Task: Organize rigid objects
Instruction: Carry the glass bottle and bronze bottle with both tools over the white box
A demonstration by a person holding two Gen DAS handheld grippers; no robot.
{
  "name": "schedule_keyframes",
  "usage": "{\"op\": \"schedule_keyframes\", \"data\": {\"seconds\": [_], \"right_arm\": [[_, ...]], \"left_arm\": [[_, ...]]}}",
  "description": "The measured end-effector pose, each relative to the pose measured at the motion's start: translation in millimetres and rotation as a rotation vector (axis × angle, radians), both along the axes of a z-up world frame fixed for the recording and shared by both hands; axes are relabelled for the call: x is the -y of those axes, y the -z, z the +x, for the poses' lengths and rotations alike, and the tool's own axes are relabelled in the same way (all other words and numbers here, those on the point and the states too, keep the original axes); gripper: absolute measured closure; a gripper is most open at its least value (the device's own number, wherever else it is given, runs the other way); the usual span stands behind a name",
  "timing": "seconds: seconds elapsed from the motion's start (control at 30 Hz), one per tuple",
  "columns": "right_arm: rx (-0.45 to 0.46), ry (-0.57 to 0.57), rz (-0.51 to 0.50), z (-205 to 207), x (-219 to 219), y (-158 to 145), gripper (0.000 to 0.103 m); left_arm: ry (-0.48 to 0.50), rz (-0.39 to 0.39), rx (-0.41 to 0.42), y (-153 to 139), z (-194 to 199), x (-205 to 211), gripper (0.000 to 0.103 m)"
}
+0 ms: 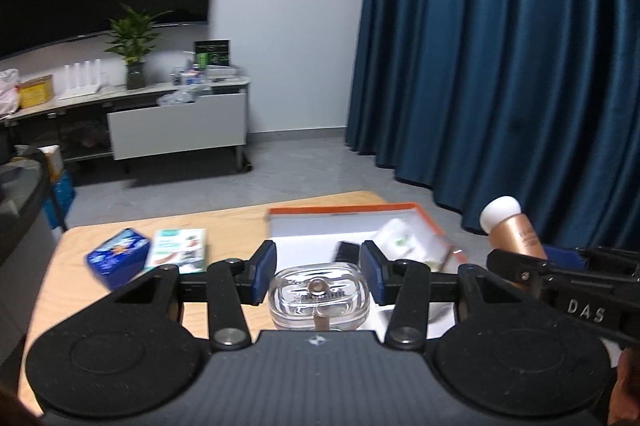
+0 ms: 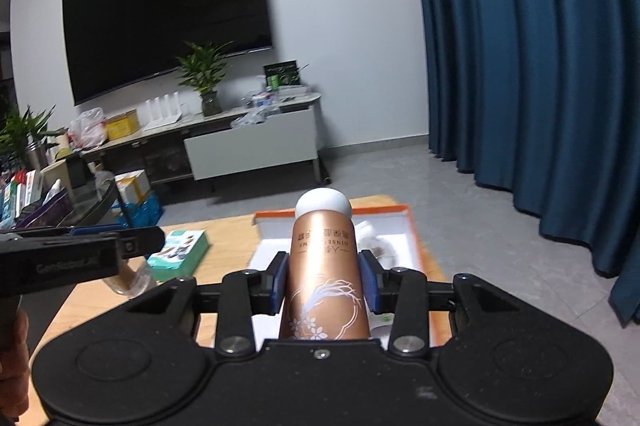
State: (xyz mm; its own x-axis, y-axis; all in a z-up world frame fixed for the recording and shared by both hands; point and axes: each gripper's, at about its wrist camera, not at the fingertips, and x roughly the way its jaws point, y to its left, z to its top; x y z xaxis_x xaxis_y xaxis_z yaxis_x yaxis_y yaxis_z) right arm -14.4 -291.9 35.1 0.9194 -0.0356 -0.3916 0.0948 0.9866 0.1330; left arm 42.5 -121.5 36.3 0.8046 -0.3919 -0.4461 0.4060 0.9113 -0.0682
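Observation:
My left gripper (image 1: 319, 276) is shut on a small clear glass bottle (image 1: 319, 300), its blue pads against both sides. The right gripper (image 2: 324, 282) is shut on a rose-gold bottle (image 2: 324, 266) with a white round cap, pointing away from the camera. Both are held above a wooden table (image 1: 80, 290), just in front of an orange-rimmed white box (image 1: 344, 211). In the left wrist view the rose-gold bottle (image 1: 514, 230) shows at the right. In the right wrist view the left gripper (image 2: 136, 246) and clear bottle (image 2: 134, 284) show at the left.
A blue box (image 1: 118, 256) and a green-and-white box (image 1: 180, 248) lie on the table's left half. The orange box holds a white item (image 1: 396, 236) and a black item (image 1: 347, 251). Beyond are grey floor, a TV cabinet (image 1: 180, 130) and a blue curtain (image 1: 500, 66).

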Motion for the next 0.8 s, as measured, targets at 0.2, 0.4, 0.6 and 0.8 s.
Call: {"op": "schedule_keyframes", "data": {"seconds": [0.2, 0.4, 0.6, 0.8], "right_arm": [[0.016, 0.011, 0.002, -3, 16, -8, 0.056], [0.01, -0.008, 0.002, -3, 18, -7, 0.056], [0.002, -0.014, 0.009, -1, 23, -5, 0.056], [-0.013, -0.022, 0.003, 5, 24, -3, 0.056]], "left_arm": [[-0.005, -0.031, -0.018, -6, 7, 17, 0.056], [-0.018, -0.022, -0.018, -2, 2, 20, 0.056], [-0.029, -0.022, -0.03, -3, 2, 21, 0.056], [-0.036, -0.022, -0.035, -1, 4, 21, 0.056]]}}
